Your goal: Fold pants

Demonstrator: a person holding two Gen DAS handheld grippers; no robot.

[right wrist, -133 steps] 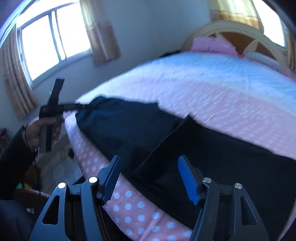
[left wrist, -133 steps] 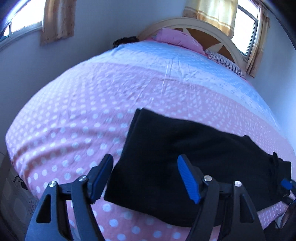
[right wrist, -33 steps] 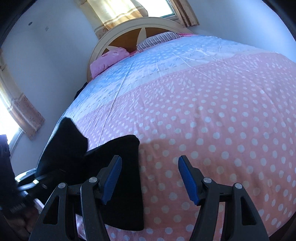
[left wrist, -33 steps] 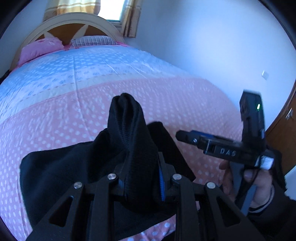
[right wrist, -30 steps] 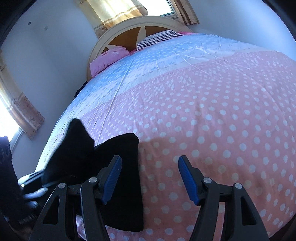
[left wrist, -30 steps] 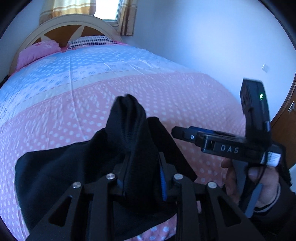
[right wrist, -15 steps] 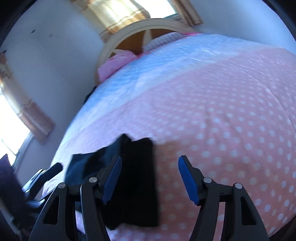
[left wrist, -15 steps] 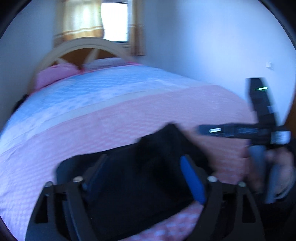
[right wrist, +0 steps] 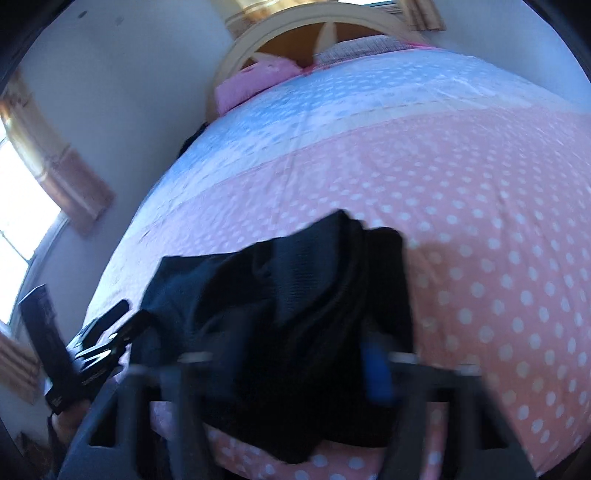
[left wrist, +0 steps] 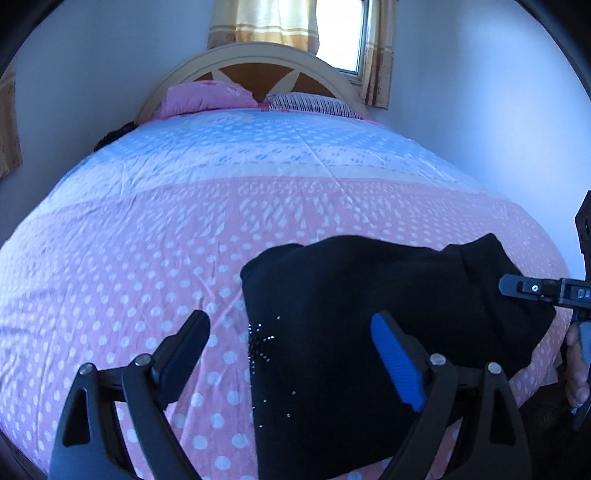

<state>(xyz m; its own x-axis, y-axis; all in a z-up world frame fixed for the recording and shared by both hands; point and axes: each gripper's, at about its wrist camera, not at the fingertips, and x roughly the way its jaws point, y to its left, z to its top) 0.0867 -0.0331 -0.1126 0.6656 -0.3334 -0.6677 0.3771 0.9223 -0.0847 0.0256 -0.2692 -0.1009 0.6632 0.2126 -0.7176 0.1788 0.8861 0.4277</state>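
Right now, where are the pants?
The black pants lie bunched on the pink dotted bedspread at the near foot edge of the bed, lower right in the left wrist view, far from the pillows.

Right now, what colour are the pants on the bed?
The pants are black, lying on the pink polka-dot bedspread. The left wrist view shows them best.

A wide bed under a quilted cover (left wrist: 155, 229), pink with white polka dots in the lower half of the frame and pale blue toward the top, fills most of both views. At top centre stands a cream arched headboard with brown wooden panels (left wrist: 255, 61). Against it lie a pink pillow (left wrist: 207, 98) and, just to its right, a striped pillow (left wrist: 306, 103). Above hang yellow-beige curtains (left wrist: 262, 22) beside a bright window (left wrist: 341, 33). Another curtained window (right wrist: 22, 192) shows at far left in the right wrist view.
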